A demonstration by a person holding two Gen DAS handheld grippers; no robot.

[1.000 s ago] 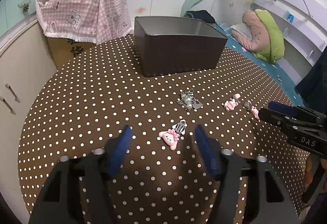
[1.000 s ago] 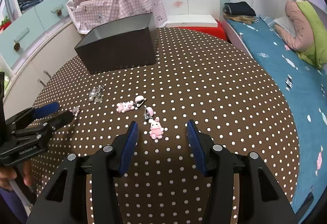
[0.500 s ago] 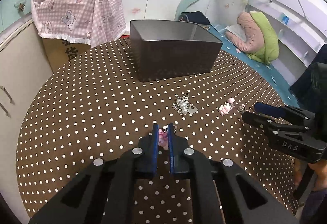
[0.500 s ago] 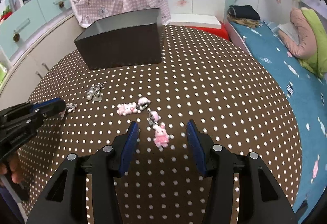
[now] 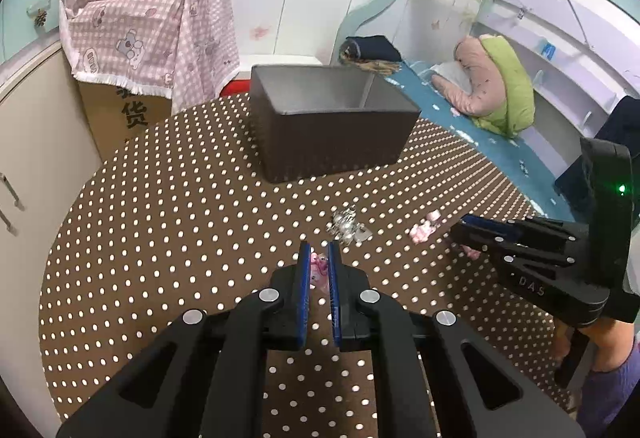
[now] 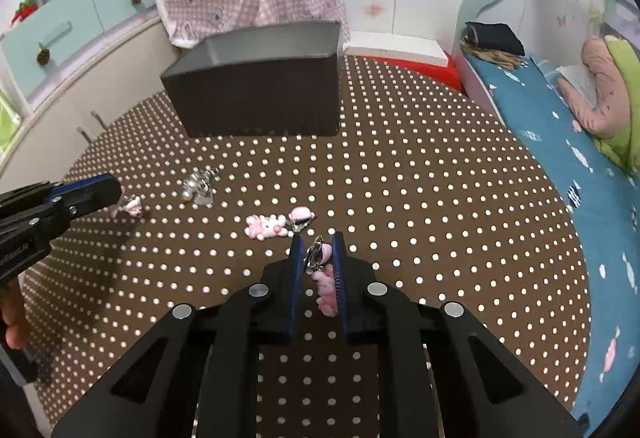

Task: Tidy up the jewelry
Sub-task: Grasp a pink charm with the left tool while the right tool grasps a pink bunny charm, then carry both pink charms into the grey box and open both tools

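Note:
My left gripper (image 5: 319, 258) is shut on a pink bunny charm (image 5: 318, 270) and holds it just above the dotted table; the charm also shows in the right wrist view (image 6: 130, 205). My right gripper (image 6: 317, 250) is shut on a second pink bunny charm with a metal clasp (image 6: 326, 284). A pearl and silver charm cluster (image 5: 347, 228) (image 6: 199, 186) and a pink cat charm (image 6: 267, 227) (image 5: 424, 232) lie loose on the table. The open dark grey box (image 5: 328, 126) (image 6: 260, 78) stands at the far side.
The round table has a brown cloth with white dots (image 5: 160, 238). A bed with blue sheet (image 6: 560, 142) lies to the right. A pink checked cloth (image 5: 148, 34) covers a carton behind the table, and cabinets (image 6: 80, 22) stand at the left.
Both grippers have closed: the left on its bunny charm first, then the right on the bunny charm with the clasp. Both have lifted slightly from the table.

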